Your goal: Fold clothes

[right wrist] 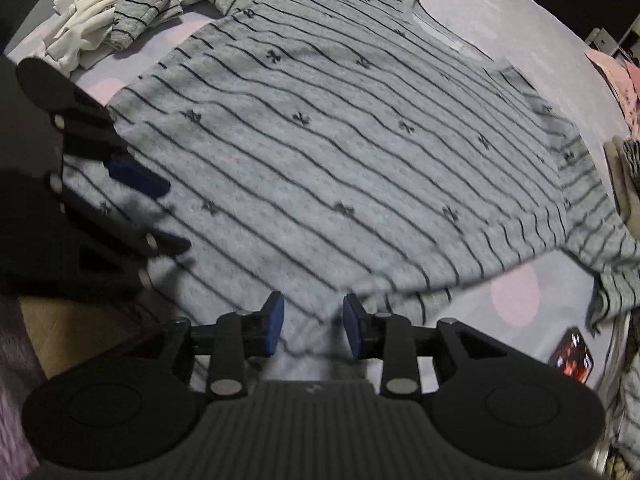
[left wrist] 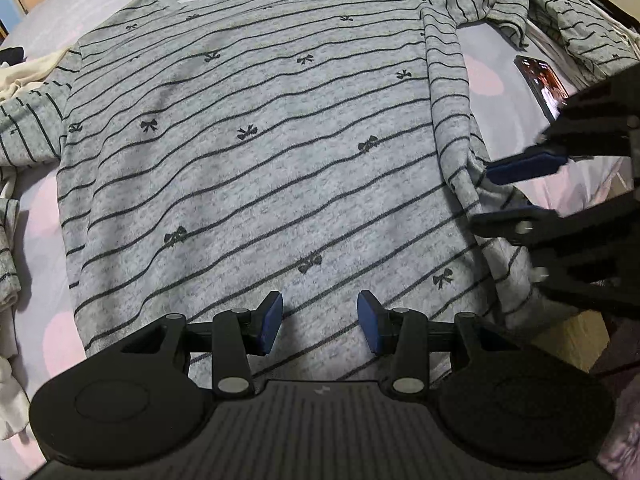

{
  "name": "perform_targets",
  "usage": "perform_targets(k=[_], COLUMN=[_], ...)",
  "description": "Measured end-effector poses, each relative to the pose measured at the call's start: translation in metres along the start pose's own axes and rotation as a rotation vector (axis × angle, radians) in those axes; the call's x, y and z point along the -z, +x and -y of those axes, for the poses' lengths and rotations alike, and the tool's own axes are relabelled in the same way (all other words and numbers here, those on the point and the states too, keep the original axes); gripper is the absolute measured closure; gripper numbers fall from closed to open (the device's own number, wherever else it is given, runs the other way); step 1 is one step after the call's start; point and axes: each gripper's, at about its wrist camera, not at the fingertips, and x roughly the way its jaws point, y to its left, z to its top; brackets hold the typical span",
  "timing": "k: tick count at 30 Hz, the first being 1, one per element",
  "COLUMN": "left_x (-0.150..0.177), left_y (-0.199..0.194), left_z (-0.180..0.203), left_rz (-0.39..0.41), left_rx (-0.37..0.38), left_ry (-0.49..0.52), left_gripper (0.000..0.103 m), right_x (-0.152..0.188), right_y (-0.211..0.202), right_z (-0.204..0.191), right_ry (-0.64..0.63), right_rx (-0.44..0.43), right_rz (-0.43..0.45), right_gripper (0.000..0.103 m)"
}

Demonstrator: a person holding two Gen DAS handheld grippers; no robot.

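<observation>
A grey sweater with dark stripes and small bows lies flat on the bed, collar at the far side. Its right edge is folded in as a narrow band. My left gripper hovers open over the sweater's hem, with nothing pinched between its blue pads. My right gripper comes in from the right, its tips beside the bunched lower end of that band. In the right wrist view the right gripper stands open over the sweater near its corner, pads clear of the cloth. The left gripper shows there at the left.
The bed sheet is lilac with pink dots. A lit phone lies on it right of the sweater. Another striped garment and white clothes lie at the edges. The bed's near edge drops to the floor.
</observation>
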Motion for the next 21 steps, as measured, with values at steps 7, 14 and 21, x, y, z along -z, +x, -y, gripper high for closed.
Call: perform_targets(k=[7,14,21], left_x=[0.003,-0.001,-0.002], left_y=[-0.004,-0.005,-0.004], left_z=[0.003,0.008,0.01], left_rz=[-0.004,0.005,0.005], left_rx=[0.009,0.022,0.019], left_ry=[0.006,0.031,0.049], left_gripper=[0.064,0.064,0.064], right_x=[0.028,0.043,0.043], right_y=[-0.01,-0.021,-0.011], right_z=[0.009,0.025,0.045], right_ry=[-0.06,-0.103,-0.015], right_rx=[-0.039,-0.031,-0.069], right_rz=[-0.025,-0.063,-0.074], right_gripper=[0.064,0.063,0.064])
